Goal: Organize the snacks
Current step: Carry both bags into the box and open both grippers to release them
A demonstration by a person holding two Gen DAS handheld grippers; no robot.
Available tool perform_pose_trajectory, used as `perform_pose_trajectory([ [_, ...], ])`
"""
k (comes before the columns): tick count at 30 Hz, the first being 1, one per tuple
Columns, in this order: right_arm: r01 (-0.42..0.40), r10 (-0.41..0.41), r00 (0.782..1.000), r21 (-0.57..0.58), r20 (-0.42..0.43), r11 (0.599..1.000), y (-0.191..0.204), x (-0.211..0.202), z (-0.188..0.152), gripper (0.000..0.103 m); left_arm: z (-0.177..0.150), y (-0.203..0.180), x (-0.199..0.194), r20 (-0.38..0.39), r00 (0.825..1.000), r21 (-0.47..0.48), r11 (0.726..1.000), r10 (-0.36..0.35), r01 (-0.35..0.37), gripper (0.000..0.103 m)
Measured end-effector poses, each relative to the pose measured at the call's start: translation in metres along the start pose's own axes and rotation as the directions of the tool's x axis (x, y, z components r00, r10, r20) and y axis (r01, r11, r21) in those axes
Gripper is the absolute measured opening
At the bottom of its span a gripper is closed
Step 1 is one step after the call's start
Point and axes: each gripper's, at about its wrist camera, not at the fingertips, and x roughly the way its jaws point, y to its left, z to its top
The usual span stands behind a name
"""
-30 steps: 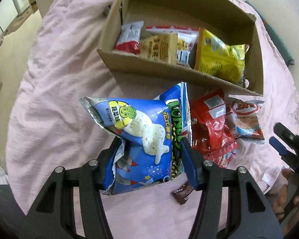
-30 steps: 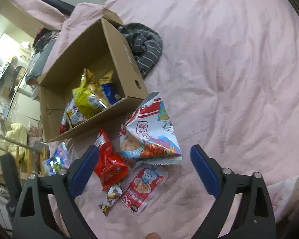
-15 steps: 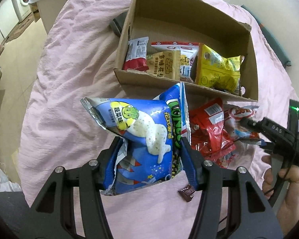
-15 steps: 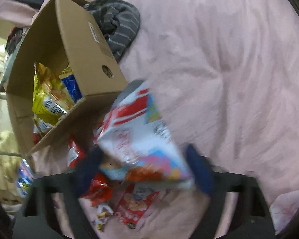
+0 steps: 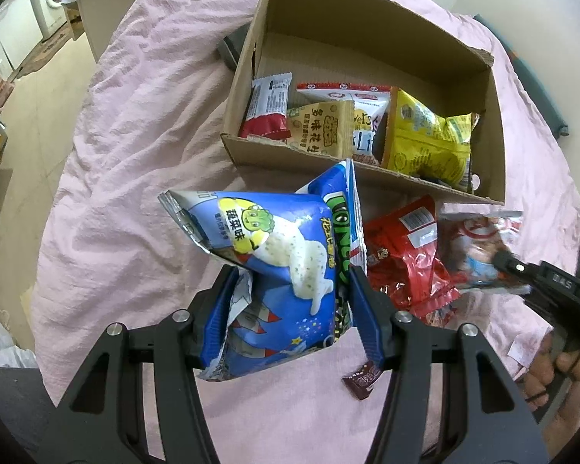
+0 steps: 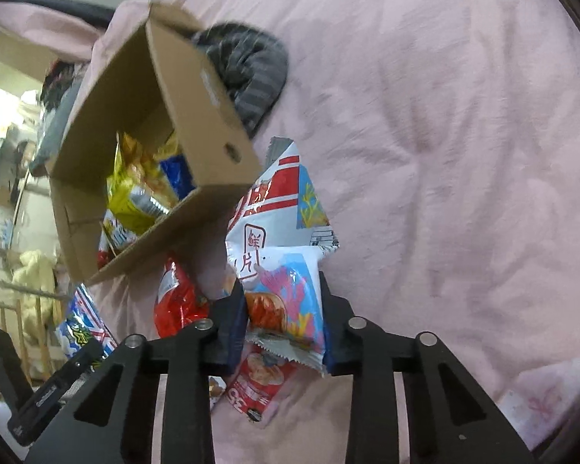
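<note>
So both hands are busy here. The left hand-held gripper point(image 5: 290, 309) is clamped on a puffy blue snack bag point(image 5: 274, 263) with a green cartoon on it, holding it up off the pink bedspread point(image 5: 143, 123), on the near side of the cardboard box point(image 5: 367, 38). The right hand-held gripper point(image 6: 282, 328) has just been closing and its pads now pinch the bottom of a white, red and light-blue chip bag point(image 6: 282, 255), which sits right against the box's near corner. In the left wrist view you can see that same gripper over on the right with a hand point(image 5: 560, 371) around its handle. The box already holds a yellow bag point(image 5: 425, 139), a tan peanut pack point(image 5: 321, 131), a white and red pack point(image 5: 352, 96) behind it and a red and white bar point(image 5: 266, 108) on the left. Loose on the bed between the two grippers there's a shiny red bag point(image 5: 406, 259), and near the left gripper a small brown candy point(image 5: 363, 381). Under the right gripper lies a flat red and white packet point(image 6: 259, 382). A grey striped piece of clothing point(image 6: 251, 73) is bunched up just beside the far side of the box.
</note>
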Motion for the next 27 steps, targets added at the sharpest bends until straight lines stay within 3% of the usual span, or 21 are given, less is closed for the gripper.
perform_pose_trajectory([
  [8, 0.001, -0.006, 0.994, 0.043, 0.111, 0.999, -0.028, -0.046, -0.004, 0.026, 0.000, 0.001, -0.002, 0.025, 0.999, 0.006, 1.000, 0.025, -0.025, 0.053],
  [13, 0.010, -0.015, 0.992, 0.047, 0.122, 0.999, -0.029, -0.054, -0.005, 0.025, -0.002, 0.002, -0.007, 0.051, 0.997, 0.034, 0.998, 0.056, -0.058, 0.053],
  [18, -0.008, 0.009, 0.987, -0.004, 0.160, 1.000, -0.009, -0.072, -0.009, 0.024, 0.001, 0.006, -0.024, 0.073, 0.997, 0.018, 0.999, 0.028, -0.030, 0.052],
  [20, -0.036, 0.038, 0.983, -0.015, 0.179, 0.999, -0.003, -0.084, -0.014, 0.024, -0.003, 0.005, -0.036, 0.096, 0.995, 0.045, 0.999, 0.008, -0.012, 0.052],
  [23, -0.123, 0.128, 0.967, -0.036, 0.222, 0.992, 0.006, -0.109, -0.023, 0.024, -0.010, 0.003, -0.050, 0.134, 0.990, 0.092, 0.995, 0.029, -0.042, 0.052],
  [27, -0.197, 0.206, 0.950, -0.059, 0.237, 0.979, 0.023, -0.124, -0.021, 0.024, -0.009, 0.001, -0.065, 0.142, 0.990, 0.097, 0.995, 0.014, -0.028, 0.052],
])
